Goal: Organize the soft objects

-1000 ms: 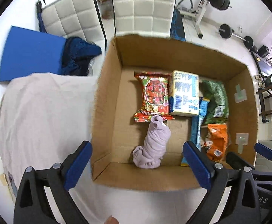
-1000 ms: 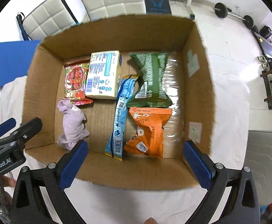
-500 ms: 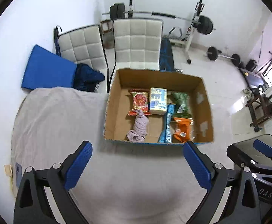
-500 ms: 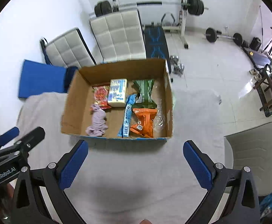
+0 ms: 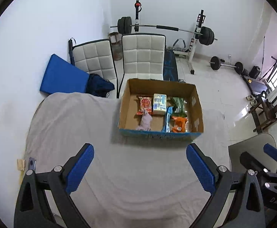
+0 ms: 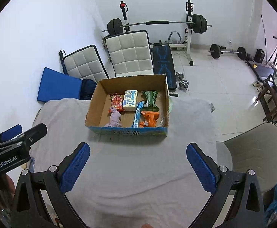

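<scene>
An open cardboard box [image 5: 196, 106] [image 6: 92, 110] stands on the far part of a cloth-covered table [image 5: 130, 171] [image 6: 134, 163]. Inside lie a lilac rolled cloth [image 5: 145, 121] [image 6: 114, 118], a red snack bag [image 5: 144, 105] [image 6: 117, 102], a pale tissue pack [image 5: 159, 104] [image 6: 130, 102], a green bag [image 5: 177, 103] [image 6: 149, 100], a blue wrapper [image 5: 168, 118] [image 6: 137, 116] and an orange bag [image 5: 178, 123] [image 6: 150, 118]. My left gripper [image 5: 139, 170] is open and empty, well back from the box. My right gripper [image 6: 137, 168] is open and empty too.
Two white quilted chairs [image 5: 144, 57] [image 6: 130, 54] stand behind the table, with a blue mat [image 5: 62, 76] and dark cloth at the left. A barbell rack [image 5: 165, 28] and weights fill the back of the room. A grey chair [image 6: 252, 152] sits at the right.
Both grippers have pulled far back and up from the box, which was close beneath them a second ago. The box contents have not moved.
</scene>
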`<control>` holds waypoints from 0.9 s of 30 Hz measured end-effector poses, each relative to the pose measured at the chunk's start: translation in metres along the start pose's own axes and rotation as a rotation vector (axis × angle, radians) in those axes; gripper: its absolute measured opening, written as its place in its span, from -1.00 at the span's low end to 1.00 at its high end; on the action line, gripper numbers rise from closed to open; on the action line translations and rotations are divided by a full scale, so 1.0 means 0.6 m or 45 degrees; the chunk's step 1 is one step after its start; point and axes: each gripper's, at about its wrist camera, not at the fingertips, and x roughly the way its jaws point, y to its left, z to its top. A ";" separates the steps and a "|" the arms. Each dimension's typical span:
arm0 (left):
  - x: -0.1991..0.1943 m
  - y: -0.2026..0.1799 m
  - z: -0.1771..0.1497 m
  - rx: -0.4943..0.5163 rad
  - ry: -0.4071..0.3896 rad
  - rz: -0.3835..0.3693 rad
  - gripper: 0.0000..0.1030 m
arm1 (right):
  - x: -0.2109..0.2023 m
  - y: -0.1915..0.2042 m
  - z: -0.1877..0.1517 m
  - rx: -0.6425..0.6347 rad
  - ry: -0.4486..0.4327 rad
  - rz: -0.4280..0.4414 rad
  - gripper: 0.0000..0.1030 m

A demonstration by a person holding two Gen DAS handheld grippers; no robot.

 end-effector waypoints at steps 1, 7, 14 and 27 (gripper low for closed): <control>-0.009 -0.001 -0.004 0.006 -0.009 -0.001 0.94 | -0.011 0.002 -0.005 -0.012 -0.002 -0.008 1.00; -0.027 -0.001 -0.012 -0.003 -0.041 0.016 0.94 | -0.036 0.007 -0.007 -0.031 -0.037 -0.052 1.00; -0.026 0.003 -0.007 -0.016 -0.101 0.046 1.00 | -0.045 0.005 0.014 -0.017 -0.119 -0.126 1.00; -0.035 0.002 0.005 -0.014 -0.147 0.052 1.00 | -0.061 0.015 0.047 -0.057 -0.191 -0.162 1.00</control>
